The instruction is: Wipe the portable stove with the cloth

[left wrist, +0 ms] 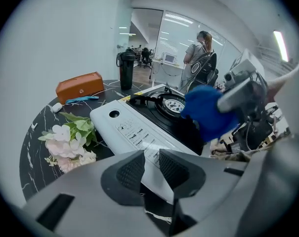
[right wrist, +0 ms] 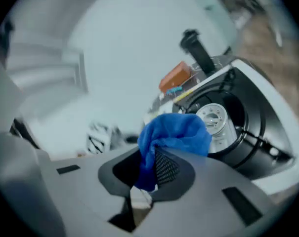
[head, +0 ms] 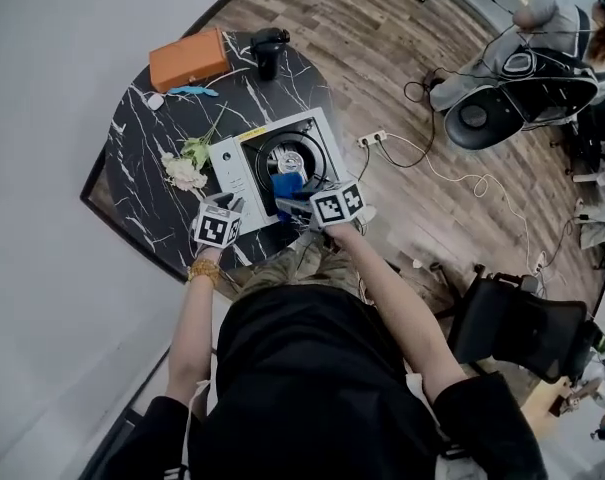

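The white portable stove (head: 232, 164) with its black burner well sits on the round black marble table (head: 142, 203). My right gripper (head: 292, 204) is shut on a bunched blue cloth (head: 287, 184), held over the near side of the burner well. In the right gripper view the cloth (right wrist: 175, 133) bulges out past the jaws of the gripper (right wrist: 151, 171), next to the burner head (right wrist: 216, 118). My left gripper (head: 232, 210) is at the stove's near left corner. In its own view the gripper (left wrist: 150, 170) has its narrow jaws closed on the white front edge of the stove (left wrist: 134, 130), and the cloth (left wrist: 208, 113) is at the right.
White and green artificial flowers (head: 187, 164) lie on the table left of the stove. Behind it are an orange case (head: 187, 58), a black bottle (head: 267, 53) and a small blue item (head: 192, 90). A power strip (head: 372, 139) with cables lies on the wood floor, near a black chair (head: 527, 323).
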Tool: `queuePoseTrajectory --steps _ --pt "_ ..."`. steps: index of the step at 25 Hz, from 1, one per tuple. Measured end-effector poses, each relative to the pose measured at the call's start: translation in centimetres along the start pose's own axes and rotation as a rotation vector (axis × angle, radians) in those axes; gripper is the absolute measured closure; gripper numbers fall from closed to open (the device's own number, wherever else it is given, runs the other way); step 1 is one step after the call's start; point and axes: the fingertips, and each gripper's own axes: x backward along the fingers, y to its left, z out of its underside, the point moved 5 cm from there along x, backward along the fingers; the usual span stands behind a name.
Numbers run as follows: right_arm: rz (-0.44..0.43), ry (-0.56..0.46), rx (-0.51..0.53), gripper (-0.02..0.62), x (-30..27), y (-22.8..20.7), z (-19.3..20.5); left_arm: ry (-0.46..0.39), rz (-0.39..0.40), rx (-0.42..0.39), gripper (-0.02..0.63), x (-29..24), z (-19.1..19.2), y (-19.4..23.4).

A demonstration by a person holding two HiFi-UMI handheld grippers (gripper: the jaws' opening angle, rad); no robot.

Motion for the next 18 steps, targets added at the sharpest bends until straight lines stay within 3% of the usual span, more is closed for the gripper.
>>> queuePoseTrajectory --steps 1,2,3,5,7,10,12,14,18 --pt "-0.098 -0.186 -0.134 0.561 2.1 0.6 -1.3 -0.017 -0.004 0.011 0.512 0.0 0.1 0.0" --pt "-0.123 -0.355 -0.167 0.561 4.3 1.3 -2.8 -0.055 -0.029 0.009 0.524 0.5 -0.1 0.0" --pt "-0.087 -0.492 -0.107 0.56 6.4 2.1 -4.1 -0.13 -0.078 -0.008 0.526 1.6 -0.6 0.1" --pt "0.093 -0.649 0.132 0.554 9.3 4.2 -5.8 -0.384 -0.195 -0.043 0.541 5.5 -2.9 -0.3" --pt "0.315 -0.659 0.386 0.544 10.1 6.0 -6.3 -0.622 -0.245 -0.05 0.541 9.2 -5.5 -1.7" --pt "0.547 -0.565 0.706 0.534 8.4 8.0 -5.9 -0.825 -0.243 -0.069 0.541 12.4 -8.2 -4.6" --pt "0.569 -0.528 0.82 0.534 7.1 9.4 -5.4 -0.921 -0.25 -0.121 0.541 14.2 -9.7 -6.4" --pt "0.54 -0.52 0.842 0.531 6.3 10.5 -5.3 -0.971 -0.265 -0.216 0.541 15.4 -10.7 -7.8" --pt "0.516 -0.527 0.839 0.546 5.5 11.5 -5.6 -0.949 -0.263 -0.287 0.541 15.6 -10.6 -8.8"
